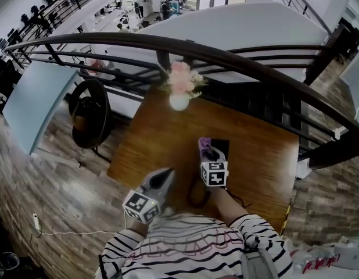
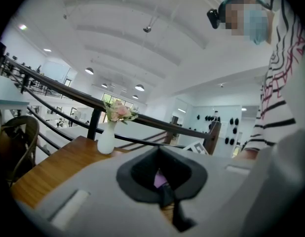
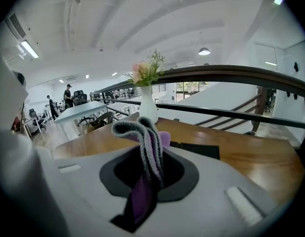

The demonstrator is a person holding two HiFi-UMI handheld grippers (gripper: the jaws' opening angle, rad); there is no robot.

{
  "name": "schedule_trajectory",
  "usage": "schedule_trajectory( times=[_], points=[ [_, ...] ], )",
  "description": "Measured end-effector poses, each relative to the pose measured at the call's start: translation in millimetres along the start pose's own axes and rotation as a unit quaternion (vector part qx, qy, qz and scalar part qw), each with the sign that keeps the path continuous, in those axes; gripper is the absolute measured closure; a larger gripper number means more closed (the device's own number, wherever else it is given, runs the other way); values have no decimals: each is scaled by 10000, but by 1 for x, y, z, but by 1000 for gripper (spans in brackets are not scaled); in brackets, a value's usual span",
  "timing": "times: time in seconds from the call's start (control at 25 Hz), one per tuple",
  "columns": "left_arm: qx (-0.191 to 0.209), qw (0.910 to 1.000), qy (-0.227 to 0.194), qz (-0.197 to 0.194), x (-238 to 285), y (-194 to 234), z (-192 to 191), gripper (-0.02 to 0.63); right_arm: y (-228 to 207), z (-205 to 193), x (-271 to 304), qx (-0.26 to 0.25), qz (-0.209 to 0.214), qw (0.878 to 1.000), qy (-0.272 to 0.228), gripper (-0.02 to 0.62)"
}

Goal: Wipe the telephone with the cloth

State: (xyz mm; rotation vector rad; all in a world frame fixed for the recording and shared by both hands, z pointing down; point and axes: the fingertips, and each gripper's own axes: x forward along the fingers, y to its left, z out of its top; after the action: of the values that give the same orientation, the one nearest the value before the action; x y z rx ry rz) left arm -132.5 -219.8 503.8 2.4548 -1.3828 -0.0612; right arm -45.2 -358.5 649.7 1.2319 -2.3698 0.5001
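A grey and purple cloth (image 3: 145,147) is pinched in my right gripper (image 3: 142,189), which is shut on it; its folded end stands up above the jaws. In the head view this gripper (image 1: 207,151) hovers over the middle of the wooden table (image 1: 261,161), with the cloth (image 1: 203,145) right beside a flat black telephone (image 1: 221,146). The telephone (image 3: 199,150) lies on the table just past the cloth. A black cord (image 1: 196,194) loops toward me. My left gripper (image 1: 166,174) hangs over the table's near left part, shut and holding nothing (image 2: 167,197).
A white vase with pink flowers (image 1: 180,93) stands at the table's far edge, against a dark railing (image 1: 237,60). A round chair (image 1: 91,114) sits left of the table. Beyond the railing is a drop to a lower floor. A white cable (image 1: 63,232) lies on the floor.
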Motion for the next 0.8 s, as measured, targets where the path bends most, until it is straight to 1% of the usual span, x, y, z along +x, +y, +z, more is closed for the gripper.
schedule_trajectory(
  times=[0.2,0.64,0.8],
  points=[
    [20,9999,16,-155,8,-7,-1,604,-19,-2,-7,13,-193,9998,-52,542],
    [1,9989,101,-457,23,-28,-11,604,-91,-23,-40,302,-843,9960,0,541],
    [-40,9986,103,-521,24,-34,-12,604,-103,-25,-47,350,-989,9945,-3,541]
  ],
)
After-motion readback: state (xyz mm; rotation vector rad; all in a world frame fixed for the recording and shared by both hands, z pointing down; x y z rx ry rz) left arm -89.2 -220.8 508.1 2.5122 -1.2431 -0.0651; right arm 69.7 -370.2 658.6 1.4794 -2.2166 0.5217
